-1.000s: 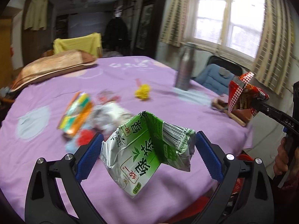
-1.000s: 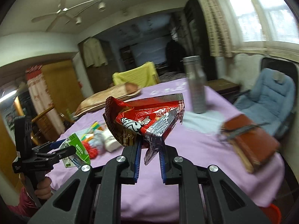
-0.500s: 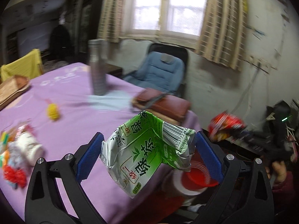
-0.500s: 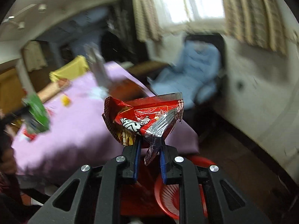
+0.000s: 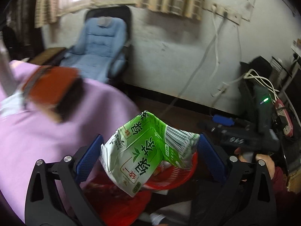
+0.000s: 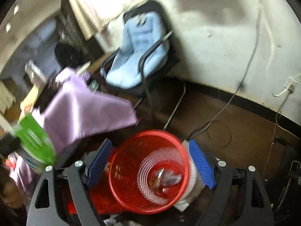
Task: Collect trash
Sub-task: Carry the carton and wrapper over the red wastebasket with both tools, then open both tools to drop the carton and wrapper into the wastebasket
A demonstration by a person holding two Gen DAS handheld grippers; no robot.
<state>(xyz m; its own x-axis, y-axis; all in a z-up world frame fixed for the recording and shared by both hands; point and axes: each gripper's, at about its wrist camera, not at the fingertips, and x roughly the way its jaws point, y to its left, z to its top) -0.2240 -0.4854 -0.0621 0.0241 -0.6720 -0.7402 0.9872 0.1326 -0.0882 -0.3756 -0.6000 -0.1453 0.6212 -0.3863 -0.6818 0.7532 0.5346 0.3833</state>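
1. The left gripper (image 5: 149, 153) pinches a green packet (image 5: 148, 152) between its blue pads — the packet is crumpled and spans the whole gap, its printed face turned toward the camera.

2. The landmark is the red basket (image 6: 150, 171) on the floor, beside the edge of the purple tablecloth (image 5: 37, 135). In the left wrist view its rim shows just below and behind the packet, so the packet hangs roughly over the near side of the basket.

3. The right gripper (image 6: 150, 163) stands spread wide with nothing between its pads, pointing almost straight down into the basket's mouth. A wrapper (image 6: 166, 177) lies at the bottom of the basket.

4. From the basket, the packet sits up and toward the tablecloth side; in the right wrist view it appears at the far left edge, blurred.

5. Judgement: the left hand is the one carrying trash, and it likely needs a short shift toward the basket's centre before letting go — a light packet could drift onto the rim.
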